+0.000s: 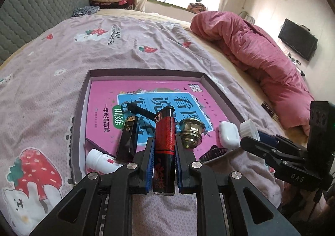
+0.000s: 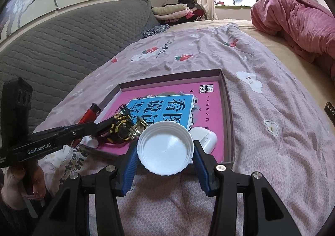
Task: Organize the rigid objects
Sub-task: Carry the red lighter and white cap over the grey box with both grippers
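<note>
My left gripper (image 1: pixel 164 153) is shut on a red and black lighter (image 1: pixel 165 148), held over the near edge of a shallow box (image 1: pixel 80 97) lined with a pink book. My right gripper (image 2: pixel 165 154) is shut on a white ribbed plastic cap (image 2: pixel 164 148), held at the box's near right corner (image 2: pixel 227 110); the cap also shows in the left wrist view (image 1: pixel 249 128). In the box lie a brass knob (image 1: pixel 191 132), a white earbud case (image 1: pixel 229 134), a black and gold watch (image 2: pixel 123 129), a black rectangular item (image 1: pixel 127 139) and a white tube (image 1: pixel 100 161).
The box rests on a pink strawberry-print bedsheet (image 1: pixel 52 72). A rolled pink quilt (image 1: pixel 257 55) lies along the right side of the bed. A grey quilted headboard (image 2: pixel 62 43) stands on the left, with folded clothes (image 2: pixel 173 12) at the far end.
</note>
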`<act>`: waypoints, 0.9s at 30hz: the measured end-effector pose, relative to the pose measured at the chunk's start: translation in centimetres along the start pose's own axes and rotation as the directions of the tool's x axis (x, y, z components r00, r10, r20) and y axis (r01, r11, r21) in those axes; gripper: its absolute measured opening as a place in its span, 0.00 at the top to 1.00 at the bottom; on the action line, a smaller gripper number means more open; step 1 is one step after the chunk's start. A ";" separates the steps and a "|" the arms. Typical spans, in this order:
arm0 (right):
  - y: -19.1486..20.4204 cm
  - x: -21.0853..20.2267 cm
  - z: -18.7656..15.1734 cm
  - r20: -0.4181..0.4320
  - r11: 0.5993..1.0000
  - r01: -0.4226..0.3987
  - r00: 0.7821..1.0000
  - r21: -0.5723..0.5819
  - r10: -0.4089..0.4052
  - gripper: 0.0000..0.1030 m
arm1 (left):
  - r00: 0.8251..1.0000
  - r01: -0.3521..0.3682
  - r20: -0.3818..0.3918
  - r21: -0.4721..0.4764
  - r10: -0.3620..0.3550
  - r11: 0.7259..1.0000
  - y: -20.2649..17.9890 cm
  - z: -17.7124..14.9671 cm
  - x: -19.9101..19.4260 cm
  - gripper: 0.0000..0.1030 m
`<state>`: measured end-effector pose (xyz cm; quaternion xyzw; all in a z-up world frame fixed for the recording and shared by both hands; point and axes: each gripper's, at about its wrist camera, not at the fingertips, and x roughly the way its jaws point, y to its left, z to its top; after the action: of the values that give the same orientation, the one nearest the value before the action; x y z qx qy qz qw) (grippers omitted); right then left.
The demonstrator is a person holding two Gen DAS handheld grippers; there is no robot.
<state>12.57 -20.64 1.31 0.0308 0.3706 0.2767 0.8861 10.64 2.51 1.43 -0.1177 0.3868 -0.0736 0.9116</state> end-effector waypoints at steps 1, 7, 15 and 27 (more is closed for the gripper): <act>0.0 0.1 0.1 0.002 1.000 0.003 1.000 -0.002 -0.003 0.51 | 1.000 -0.001 0.000 0.002 0.001 1.000 0.0 0.1 0.2 0.83; -0.1 0.4 0.4 0.006 1.000 0.015 1.000 -0.001 -0.015 0.51 | 1.000 -0.004 -0.010 -0.005 0.004 1.000 0.2 0.0 0.7 0.83; -0.2 0.7 0.5 0.002 1.000 0.016 1.000 0.000 -0.016 0.51 | 1.000 -0.026 -0.014 0.008 0.027 1.000 0.3 0.0 1.3 0.83; -0.4 1.2 0.5 -0.007 0.999 0.034 0.999 -0.003 -0.034 0.51 | 0.999 -0.037 -0.039 -0.009 0.037 0.999 0.9 -0.1 2.6 0.83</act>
<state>13.83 -20.29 0.78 0.0224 0.3736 0.2624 0.8894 12.39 2.76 -0.65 -0.1137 0.4068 -0.0569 0.9046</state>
